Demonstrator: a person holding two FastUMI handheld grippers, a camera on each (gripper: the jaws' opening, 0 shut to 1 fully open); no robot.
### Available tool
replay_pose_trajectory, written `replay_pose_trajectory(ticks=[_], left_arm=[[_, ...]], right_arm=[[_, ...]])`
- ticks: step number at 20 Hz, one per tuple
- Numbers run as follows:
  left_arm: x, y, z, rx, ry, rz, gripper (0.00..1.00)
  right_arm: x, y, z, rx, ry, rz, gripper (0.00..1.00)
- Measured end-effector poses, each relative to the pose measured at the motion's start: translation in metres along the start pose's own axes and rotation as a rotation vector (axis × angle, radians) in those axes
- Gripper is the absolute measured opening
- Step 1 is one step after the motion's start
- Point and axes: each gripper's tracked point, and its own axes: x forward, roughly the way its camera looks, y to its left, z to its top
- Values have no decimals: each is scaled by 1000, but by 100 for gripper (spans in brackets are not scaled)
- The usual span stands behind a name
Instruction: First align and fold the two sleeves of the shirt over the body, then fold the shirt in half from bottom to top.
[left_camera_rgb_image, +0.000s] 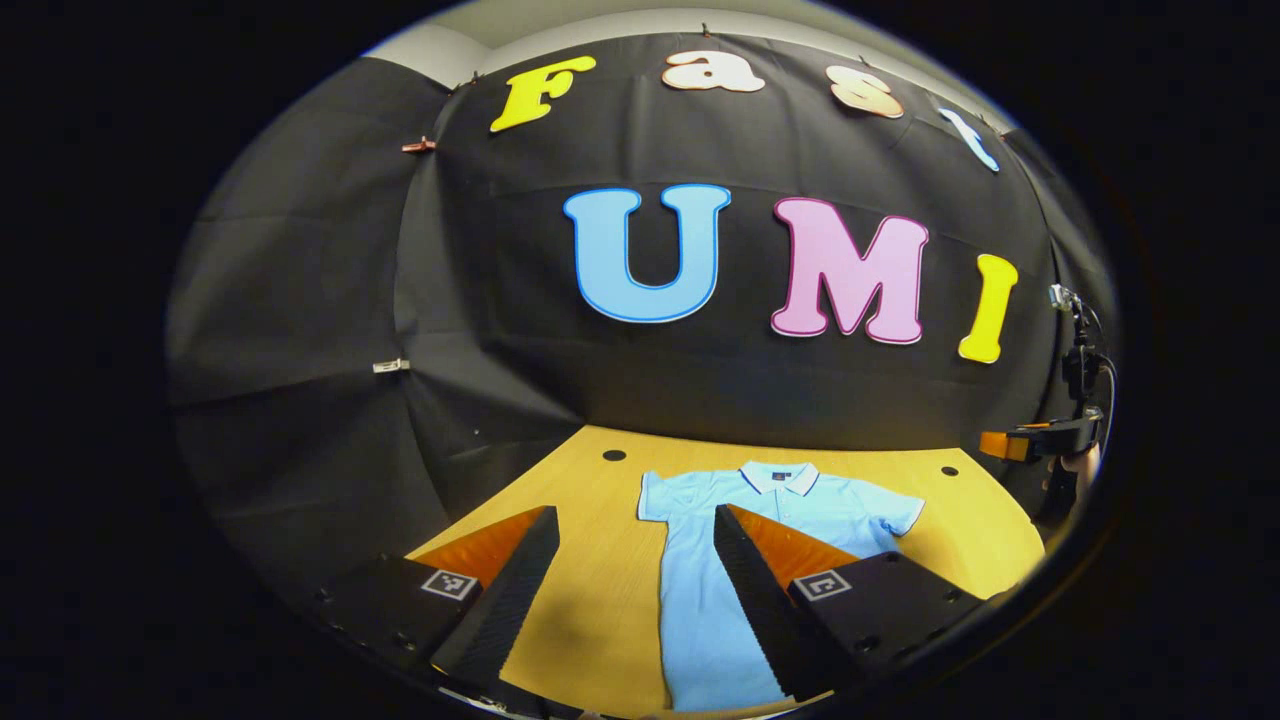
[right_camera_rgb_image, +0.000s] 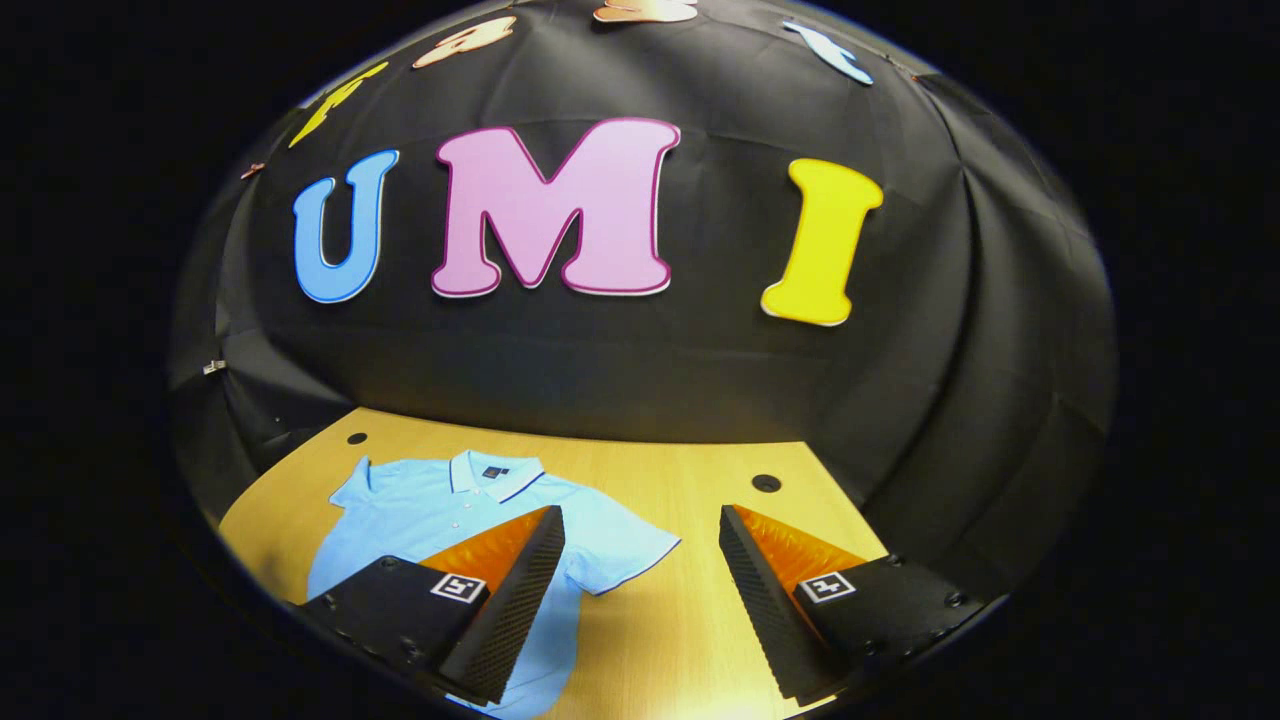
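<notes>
Light-blue cotton, a polo shirt lies flat and face up on the wooden table, collar toward the booth wall, hem toward the person, long axis running away from both tools. Both sleeves are spread out, neither folded yet. The left tool hovers with fingers wide apart, the shirt's left sleeve just ahead between them. The right tool also stands open over the right sleeve, about equally near, so I judge either sleeve could go first.
</notes>
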Motion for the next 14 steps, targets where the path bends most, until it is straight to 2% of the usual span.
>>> replay_pose_trajectory(ticks=[3, 6, 9, 14], left_arm=[[4, 3, -15, -9, 43, 50, 99], [8, -3, -23, -68, 76, 64, 99], [15, -7, -30, -61, 94, 87, 99], [25, -24, -40, -78, 125, 86, 99]], right_arm=[[33, 1, -19, -26, 64, 29, 97], [71, -6, -36, -24, 100, 22, 97], [113, -13, -70, -15, 191, 18, 97], [164, -24, -107, 33, 281, 8, 97]])
